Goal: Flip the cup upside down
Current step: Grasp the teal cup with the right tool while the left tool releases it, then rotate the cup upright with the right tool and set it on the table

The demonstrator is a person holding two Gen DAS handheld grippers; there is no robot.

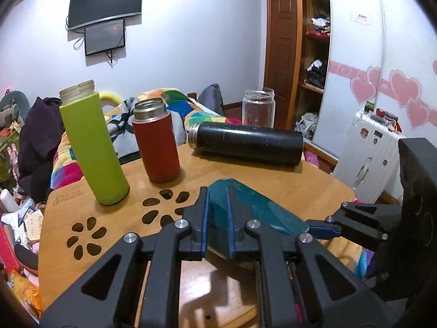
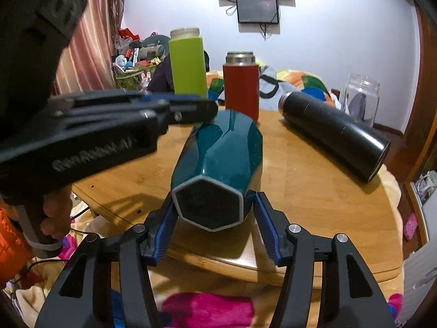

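Observation:
A teal faceted cup (image 2: 224,153) with a hexagonal base is held horizontally above the round wooden table (image 2: 314,191). My left gripper (image 1: 218,213) is shut on the cup's far end (image 1: 256,207); it enters the right wrist view from the left (image 2: 191,109). My right gripper (image 2: 214,213) straddles the cup's base end with its blue pads (image 2: 263,218) a little apart from the cup's sides, open. It shows in the left wrist view at the right (image 1: 327,228).
On the table stand a green bottle (image 1: 91,147) and a red thermos (image 1: 158,145); a black thermos (image 1: 245,142) lies on its side and a glass jar (image 1: 258,108) stands behind it. A bed with clutter is beyond, a white suitcase (image 1: 368,158) to the right.

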